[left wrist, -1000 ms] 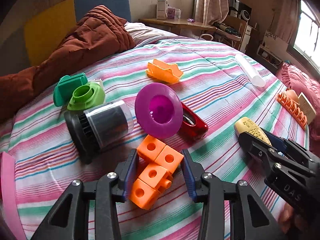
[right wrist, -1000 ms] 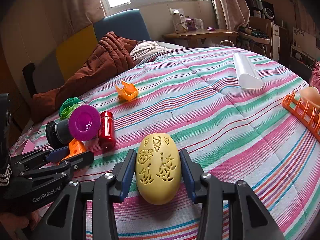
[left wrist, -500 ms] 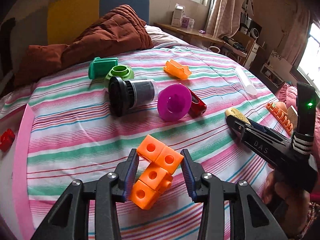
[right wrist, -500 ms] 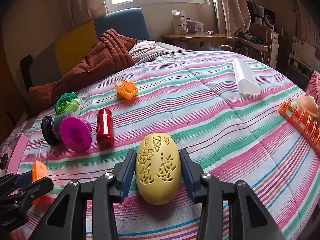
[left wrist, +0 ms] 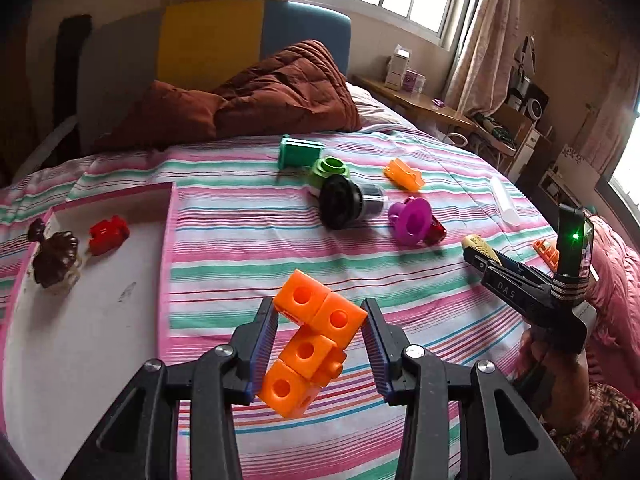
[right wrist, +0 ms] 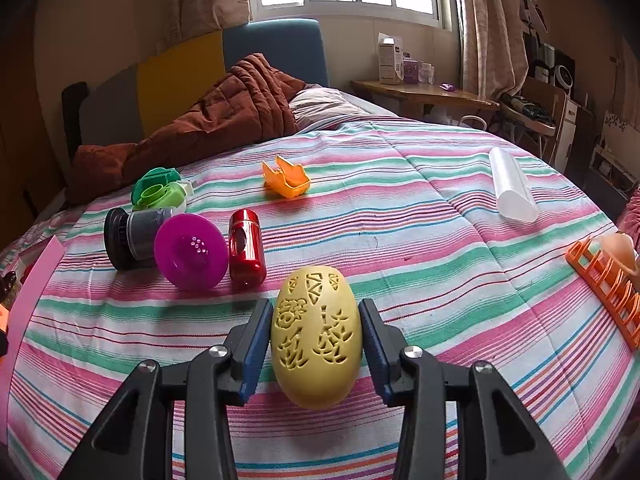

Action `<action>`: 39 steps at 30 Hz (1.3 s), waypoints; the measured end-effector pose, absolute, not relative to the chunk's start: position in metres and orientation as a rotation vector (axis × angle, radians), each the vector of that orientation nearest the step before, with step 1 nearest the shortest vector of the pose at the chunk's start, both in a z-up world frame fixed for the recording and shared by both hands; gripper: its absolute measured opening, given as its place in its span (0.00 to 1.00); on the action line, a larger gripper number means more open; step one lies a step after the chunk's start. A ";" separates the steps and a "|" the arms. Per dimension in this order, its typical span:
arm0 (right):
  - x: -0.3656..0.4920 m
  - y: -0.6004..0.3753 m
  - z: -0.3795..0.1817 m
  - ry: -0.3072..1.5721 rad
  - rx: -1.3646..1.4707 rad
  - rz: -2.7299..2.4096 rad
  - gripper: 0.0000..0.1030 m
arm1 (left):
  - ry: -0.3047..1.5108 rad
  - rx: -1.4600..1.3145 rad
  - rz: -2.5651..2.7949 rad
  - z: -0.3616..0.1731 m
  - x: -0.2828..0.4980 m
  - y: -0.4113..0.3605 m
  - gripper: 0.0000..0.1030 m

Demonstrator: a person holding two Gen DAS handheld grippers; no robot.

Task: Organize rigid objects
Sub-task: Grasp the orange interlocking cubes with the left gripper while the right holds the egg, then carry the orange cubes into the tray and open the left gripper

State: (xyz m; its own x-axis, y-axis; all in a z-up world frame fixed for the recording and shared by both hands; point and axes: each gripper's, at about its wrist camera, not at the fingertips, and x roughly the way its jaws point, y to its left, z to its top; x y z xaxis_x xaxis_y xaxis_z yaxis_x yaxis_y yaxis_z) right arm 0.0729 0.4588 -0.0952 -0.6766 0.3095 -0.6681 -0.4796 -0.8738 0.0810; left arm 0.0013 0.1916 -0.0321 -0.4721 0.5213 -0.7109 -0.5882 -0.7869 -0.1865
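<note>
My left gripper (left wrist: 320,320) is shut on a cluster of orange snap cubes (left wrist: 312,336), held above the striped bed just right of a pink-rimmed white tray (left wrist: 100,320). That tray holds a red block (left wrist: 108,234) and a dark brown figure (left wrist: 54,256). My right gripper (right wrist: 318,312) is shut on a yellow carved egg (right wrist: 316,336) low over the bedspread; it also shows at the right of the left wrist view as the right gripper (left wrist: 472,254). Loose on the bed lie a purple funnel (right wrist: 191,251), a red canister (right wrist: 246,246), a black jar (right wrist: 128,238) and an orange piece (right wrist: 287,178).
Green pieces (right wrist: 158,192) sit behind the black jar. A clear tube (right wrist: 510,190) lies at the far right, and an orange rack (right wrist: 608,284) sits at the bed's right edge. A brown quilt (left wrist: 272,96) is heaped at the headboard. A person's hand (left wrist: 560,364) holds the right gripper.
My left gripper has swung left and risen with the orange cubes, bringing the pink-rimmed tray into view. The right gripper has stayed in place with the egg, rolling slightly.
</note>
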 end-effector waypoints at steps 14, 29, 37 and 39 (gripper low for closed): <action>0.063 0.444 -0.097 0.222 -0.991 2.508 0.43 | 0.025 -1.218 2.471 -0.049 -0.052 0.076 0.42; 0.060 0.443 -0.100 0.192 -1.018 2.476 0.43 | 0.003 -1.367 2.580 -0.072 -0.118 0.024 0.55; 0.060 0.443 -0.100 0.188 -1.015 2.474 0.43 | -0.199 -1.271 2.664 -0.050 -0.084 0.017 0.88; 0.060 0.442 -0.099 0.187 -1.011 2.475 0.43 | -0.204 -1.250 2.686 -0.045 -0.075 0.019 0.89</action>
